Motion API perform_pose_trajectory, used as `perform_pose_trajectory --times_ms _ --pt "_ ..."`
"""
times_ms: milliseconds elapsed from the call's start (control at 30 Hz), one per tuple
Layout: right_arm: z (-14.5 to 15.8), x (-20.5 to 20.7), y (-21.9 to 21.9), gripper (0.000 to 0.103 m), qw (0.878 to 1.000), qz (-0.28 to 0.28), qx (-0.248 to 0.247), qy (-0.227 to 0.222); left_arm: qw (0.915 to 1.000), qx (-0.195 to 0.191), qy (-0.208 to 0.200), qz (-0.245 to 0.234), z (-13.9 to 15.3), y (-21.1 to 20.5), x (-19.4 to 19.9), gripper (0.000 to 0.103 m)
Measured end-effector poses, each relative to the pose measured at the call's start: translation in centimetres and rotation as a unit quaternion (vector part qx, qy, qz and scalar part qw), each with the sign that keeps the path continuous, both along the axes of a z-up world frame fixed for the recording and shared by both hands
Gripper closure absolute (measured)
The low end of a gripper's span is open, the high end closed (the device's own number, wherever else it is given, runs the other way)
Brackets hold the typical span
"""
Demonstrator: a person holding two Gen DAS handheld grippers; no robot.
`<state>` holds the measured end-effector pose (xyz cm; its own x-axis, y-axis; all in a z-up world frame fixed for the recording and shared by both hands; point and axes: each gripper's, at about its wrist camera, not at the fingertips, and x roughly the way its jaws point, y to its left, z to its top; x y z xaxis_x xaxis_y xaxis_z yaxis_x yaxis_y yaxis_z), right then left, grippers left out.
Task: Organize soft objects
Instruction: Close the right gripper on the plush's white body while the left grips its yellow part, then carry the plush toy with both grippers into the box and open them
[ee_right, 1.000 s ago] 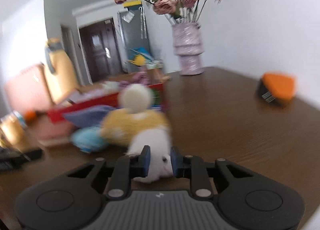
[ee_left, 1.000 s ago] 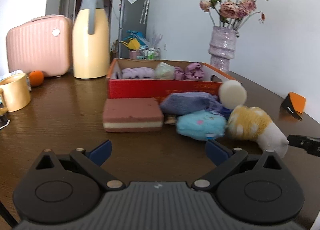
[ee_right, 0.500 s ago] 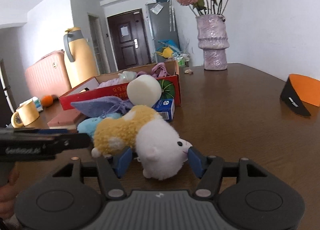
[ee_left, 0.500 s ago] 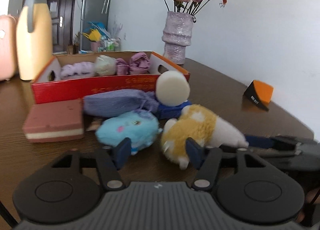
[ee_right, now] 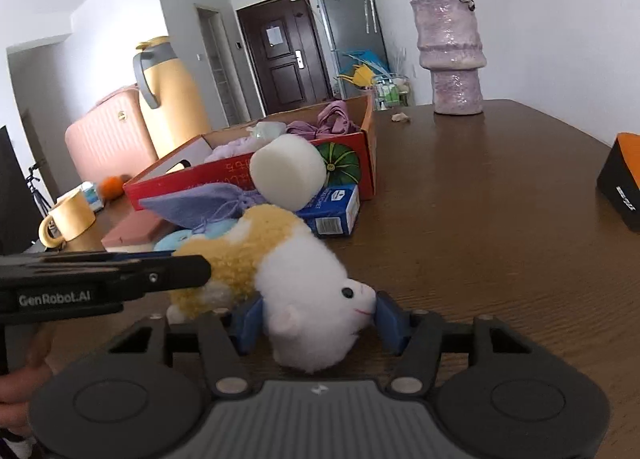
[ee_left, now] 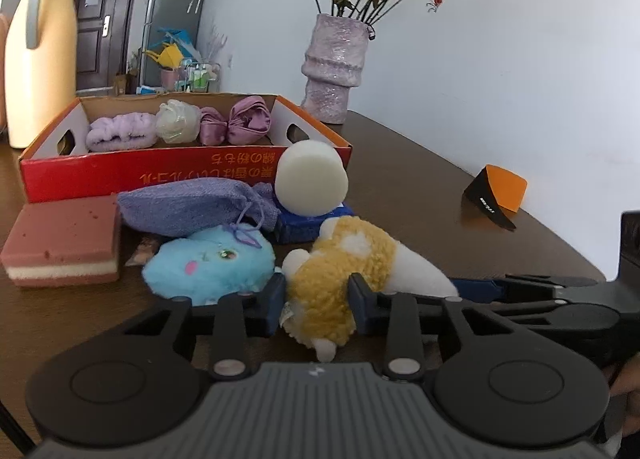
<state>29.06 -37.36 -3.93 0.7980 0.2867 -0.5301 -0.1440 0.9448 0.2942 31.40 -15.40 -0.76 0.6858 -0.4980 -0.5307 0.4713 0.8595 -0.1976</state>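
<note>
A yellow and white plush toy [ee_left: 344,255] [ee_right: 276,243] lies on the brown table in front of the red cardboard box [ee_left: 120,175] [ee_right: 192,183]. My left gripper [ee_left: 317,293] is closing, and its blue pads pinch the toy's yellow body. My right gripper [ee_right: 316,317] is closing too. The toy's white head sits between its pads, which graze the fur without squeezing it. A blue plush [ee_left: 208,263], a purple pouch [ee_left: 188,207], a white foam cylinder [ee_left: 310,183] and a pink sponge [ee_left: 60,243] lie beside the box. Purple and white soft things fill the box.
A small blue carton [ee_right: 332,207] lies under the foam cylinder. A lilac vase [ee_left: 336,67] with dried roses stands at the back. An orange and black wedge [ee_left: 496,195] sits at the right. A yellow jug [ee_left: 40,59], a mug [ee_right: 68,219] and a pink case [ee_right: 108,143] stand to the left.
My left gripper swung right from the sponge to the plush toy and its jaws narrowed onto the yellow body. My right gripper's jaws, tight on the white head before, stand wider now.
</note>
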Motion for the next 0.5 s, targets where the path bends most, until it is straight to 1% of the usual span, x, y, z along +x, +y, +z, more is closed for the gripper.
perform_pose_trajectory --times_ms 100,200,233,267,367,433,500 --pt "0.9 -1.9 0.3 0.047 1.000 0.008 0.005 -0.008 0.9999 -0.011 -0.004 -0.002 0.6 1.0 -1.2 0.069" --pt "1.3 -4.3 1.3 0.048 1.000 0.021 0.005 -0.001 0.9998 -0.017 -0.004 -0.009 0.8 2.4 -2.8 0.069" --pt "1.4 -5.1 1.8 0.048 1.000 0.026 0.001 -0.002 0.9998 -0.019 0.001 -0.005 0.7 2.9 -3.3 0.069" --pt "1.6 -6.0 2.4 0.048 0.999 0.033 -0.003 -0.003 0.9998 -0.020 0.006 -0.001 0.6 3.4 -3.7 0.072" --pt "2.0 -8.3 4.2 0.048 0.998 0.063 -0.006 -0.014 0.9994 -0.022 0.016 0.021 0.2 5.3 -4.8 0.073" --pt "2.1 -9.1 5.4 0.049 0.997 0.070 -0.021 -0.012 0.9988 -0.031 0.023 0.030 0.3 6.4 -5.5 0.073" --pt "2.1 -9.6 6.6 0.049 0.996 0.073 -0.040 -0.013 0.9988 -0.028 0.020 0.035 0.4 6.9 -6.0 0.073"
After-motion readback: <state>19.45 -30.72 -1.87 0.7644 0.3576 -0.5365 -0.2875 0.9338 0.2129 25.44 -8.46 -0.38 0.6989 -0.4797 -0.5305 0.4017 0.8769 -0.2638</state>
